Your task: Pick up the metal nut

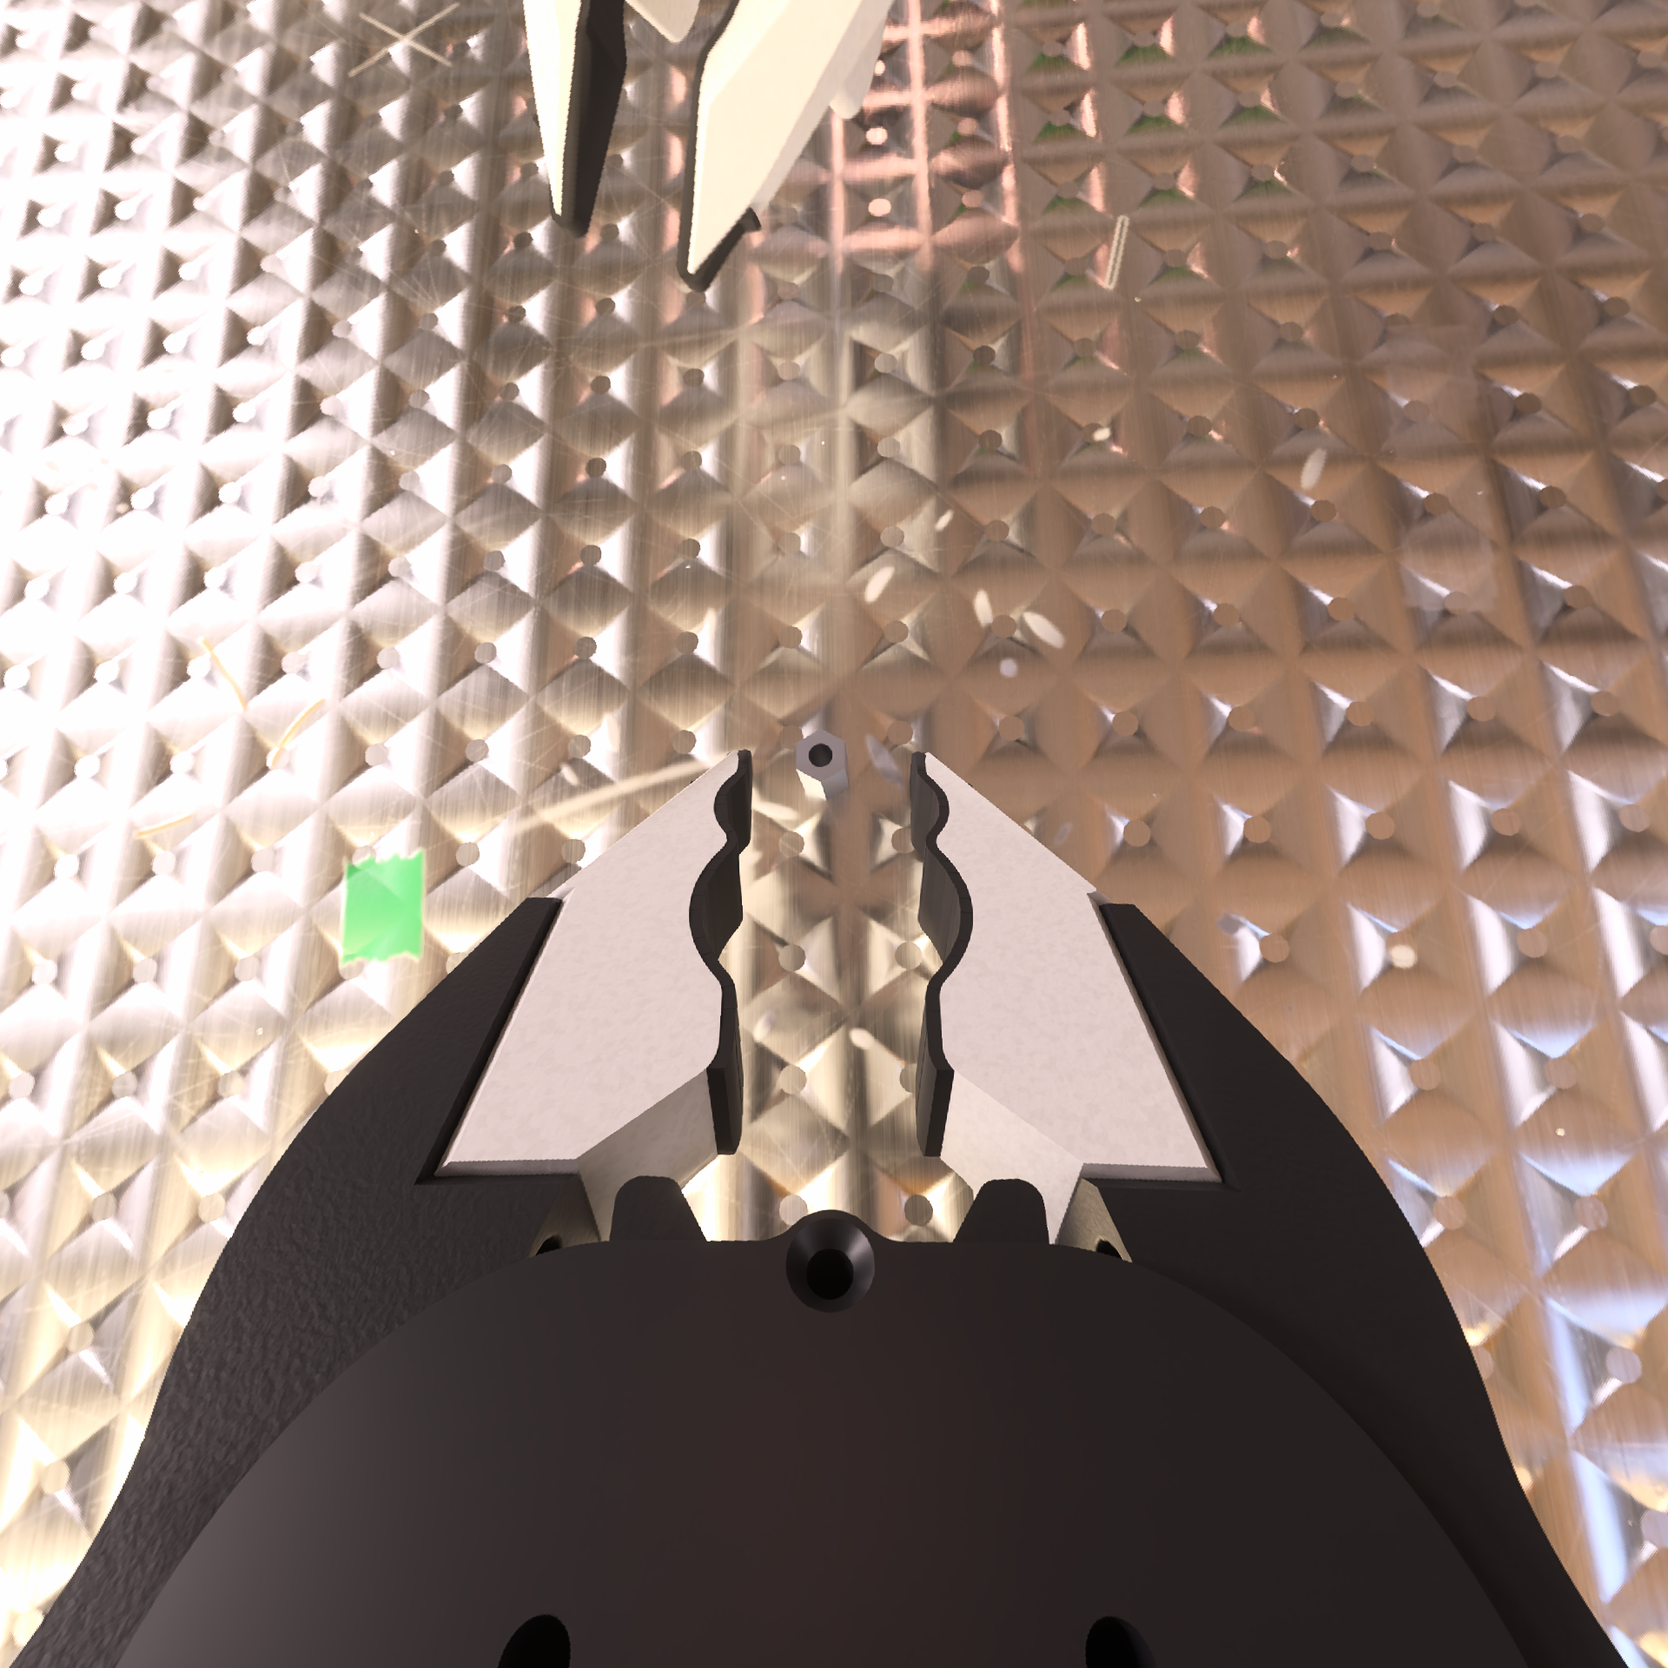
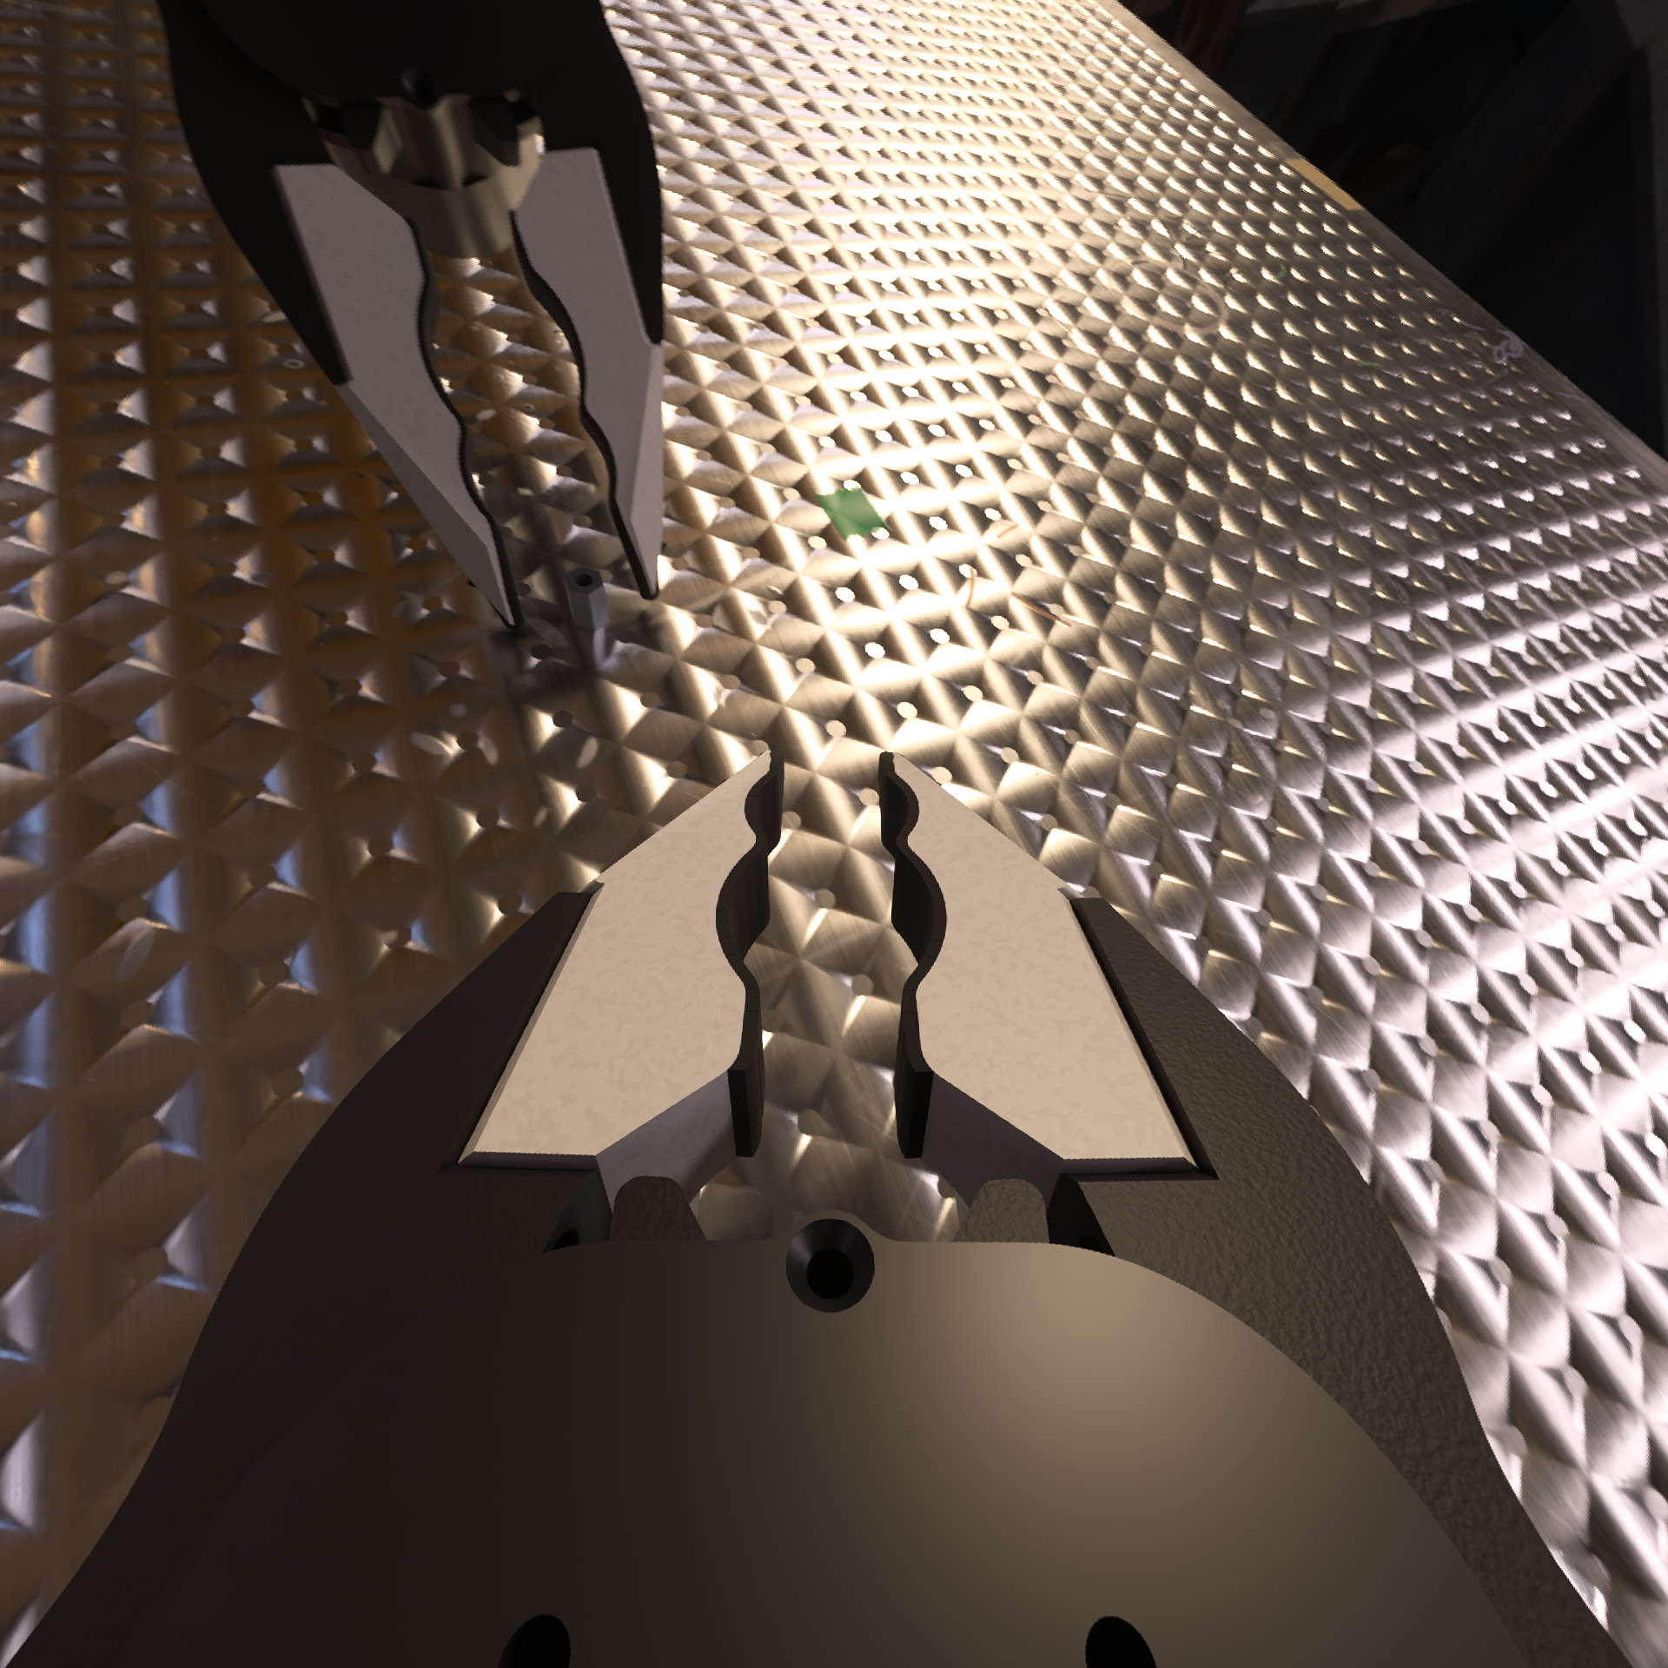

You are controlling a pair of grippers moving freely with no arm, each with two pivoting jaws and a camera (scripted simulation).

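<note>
The metal nut [image 1: 823, 765] is a small, long grey hexagonal piece standing upright on the shiny patterned metal table [image 1: 1264, 632]. My left gripper [image 1: 830, 767] is open, pointing down, with the nut between its fingertips and touching neither. The right wrist view shows the same nut [image 2: 587, 614] standing between the left gripper's [image 2: 578, 609] open tips. My right gripper [image 2: 829, 767] is open and empty, hovering over the table some way short of the nut. Its fingers [image 1: 632, 180] show at the top of the left wrist view.
A small green piece of tape [image 1: 383, 907] lies flat on the table left of the left gripper, also seen in the right wrist view [image 2: 850, 513]. A thin pale pin [image 1: 1117, 253] lies at the far right. The table's edge [image 2: 1444, 298] runs along the right.
</note>
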